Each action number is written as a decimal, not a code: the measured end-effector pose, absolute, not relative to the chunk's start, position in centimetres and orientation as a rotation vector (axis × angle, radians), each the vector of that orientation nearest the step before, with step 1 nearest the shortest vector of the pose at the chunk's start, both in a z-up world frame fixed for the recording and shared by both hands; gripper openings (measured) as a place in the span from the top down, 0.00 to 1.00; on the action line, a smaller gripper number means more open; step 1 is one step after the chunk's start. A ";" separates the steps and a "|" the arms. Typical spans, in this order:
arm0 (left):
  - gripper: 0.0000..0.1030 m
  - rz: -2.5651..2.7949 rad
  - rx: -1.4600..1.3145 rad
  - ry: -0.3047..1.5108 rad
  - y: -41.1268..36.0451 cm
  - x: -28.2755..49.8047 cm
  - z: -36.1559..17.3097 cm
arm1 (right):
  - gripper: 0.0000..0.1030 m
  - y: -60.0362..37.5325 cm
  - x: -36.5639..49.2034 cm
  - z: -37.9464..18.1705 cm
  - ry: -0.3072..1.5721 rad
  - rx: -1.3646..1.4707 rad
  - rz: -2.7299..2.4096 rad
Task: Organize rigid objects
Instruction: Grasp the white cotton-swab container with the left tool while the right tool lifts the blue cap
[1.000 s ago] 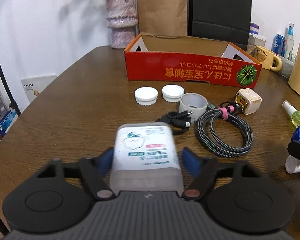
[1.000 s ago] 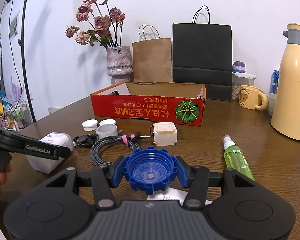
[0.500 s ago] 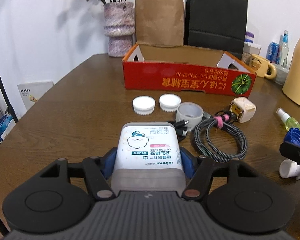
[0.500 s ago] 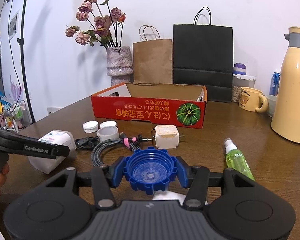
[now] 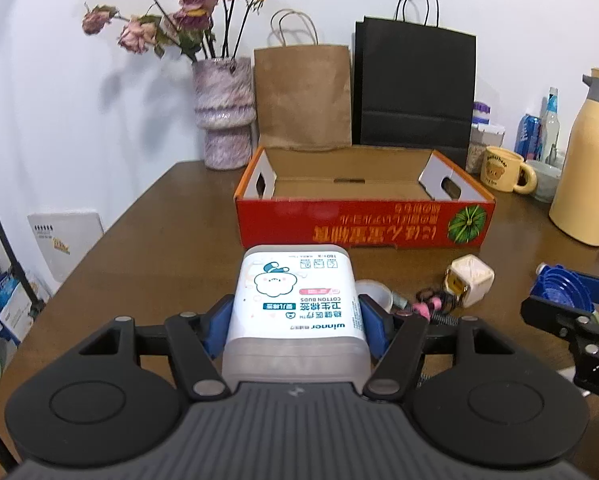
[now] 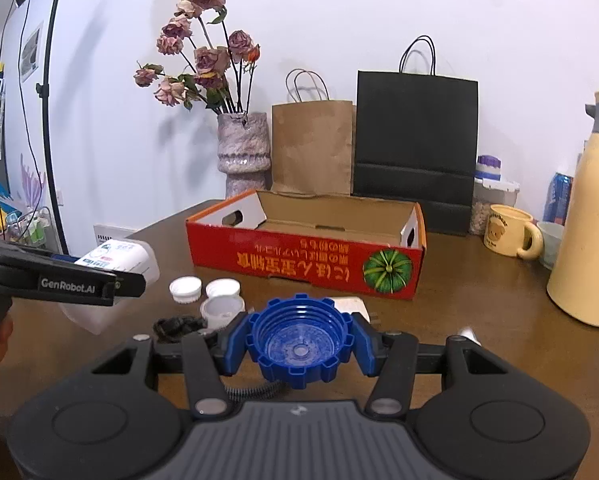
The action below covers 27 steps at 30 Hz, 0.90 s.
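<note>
The left gripper (image 5: 295, 316) clamped a boxy cotton-bud tub (image 5: 295, 300) (frosted plastic); the right gripper (image 6: 297, 346) pinched a ribbed blue cap (image 6: 299, 340).

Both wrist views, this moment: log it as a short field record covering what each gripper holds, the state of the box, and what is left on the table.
left gripper: shut on cotton bud box, held off the table
right gripper: shut on blue cap, open side up
red cardboard box: open top, nothing visible inside
wooden table: two white caps, tape roll, braided cable, white charger
background: vase, paper bags, thermos, mug
</note>
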<state>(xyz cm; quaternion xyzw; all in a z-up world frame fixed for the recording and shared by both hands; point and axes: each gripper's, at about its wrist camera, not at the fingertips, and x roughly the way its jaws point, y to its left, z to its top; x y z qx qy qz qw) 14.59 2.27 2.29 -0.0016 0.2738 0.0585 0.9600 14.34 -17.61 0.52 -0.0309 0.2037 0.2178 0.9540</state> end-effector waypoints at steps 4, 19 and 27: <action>0.36 0.107 0.003 0.534 2.2 15.4 3.2 | 0.49 -16.9 15.5 1.3 0.411 -0.062 0.439; 0.36 0.102 0.014 0.498 2.8 20.1 5.1 | 0.49 -14.7 20.8 3.3 0.425 -0.051 0.442; 0.36 0.100 0.014 0.488 2.5 23.4 6.0 | 0.49 -14.2 24.4 4.2 0.432 -0.047 0.431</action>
